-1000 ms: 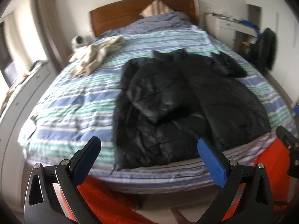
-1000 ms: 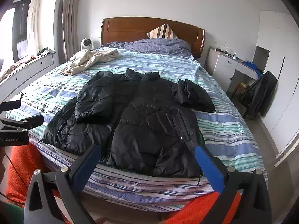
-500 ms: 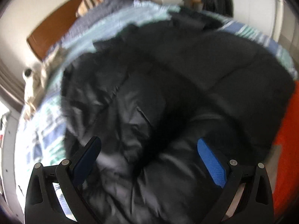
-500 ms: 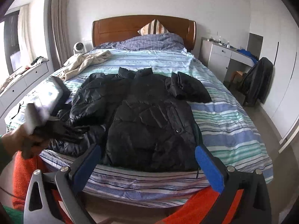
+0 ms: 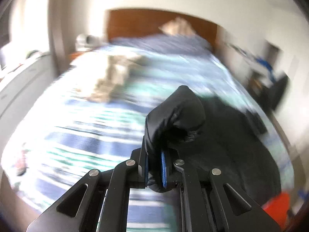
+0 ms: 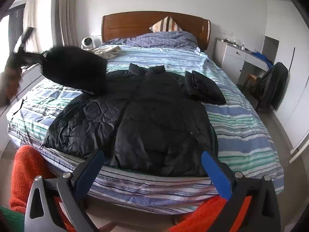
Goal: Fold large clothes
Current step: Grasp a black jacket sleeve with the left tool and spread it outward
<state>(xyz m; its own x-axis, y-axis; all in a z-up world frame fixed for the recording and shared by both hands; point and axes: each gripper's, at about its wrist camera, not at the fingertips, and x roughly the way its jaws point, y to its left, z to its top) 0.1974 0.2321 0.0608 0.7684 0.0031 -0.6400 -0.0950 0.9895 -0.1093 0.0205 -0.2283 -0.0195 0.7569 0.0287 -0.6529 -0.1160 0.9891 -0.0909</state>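
Observation:
A black puffer jacket (image 6: pixel 146 119) lies front up on the striped bed (image 6: pixel 241 127), hem at the near edge. My left gripper (image 5: pixel 154 171) is shut on the cuff of the jacket's left sleeve (image 5: pixel 173 119) and holds it raised; in the right wrist view the lifted sleeve (image 6: pixel 75 69) stretches out to the left above the bed, with the left gripper (image 6: pixel 19 52) blurred at the far left. The other sleeve (image 6: pixel 204 89) lies folded on the right. My right gripper (image 6: pixel 152 172) is open and empty, in front of the jacket's hem.
A beige garment (image 6: pixel 108 50) lies near the pillows (image 6: pixel 166 36) at the wooden headboard (image 6: pixel 154 22). A small fan (image 6: pixel 87 42) stands left of the bed. A white desk (image 6: pixel 241 58) and dark chair (image 6: pixel 274 85) stand right. Orange fabric (image 6: pixel 29 176) is below the bed edge.
My left gripper moved onto the jacket, shut on the left sleeve's cuff, and lifted it up and out to the left. My right gripper stayed open near the hem.

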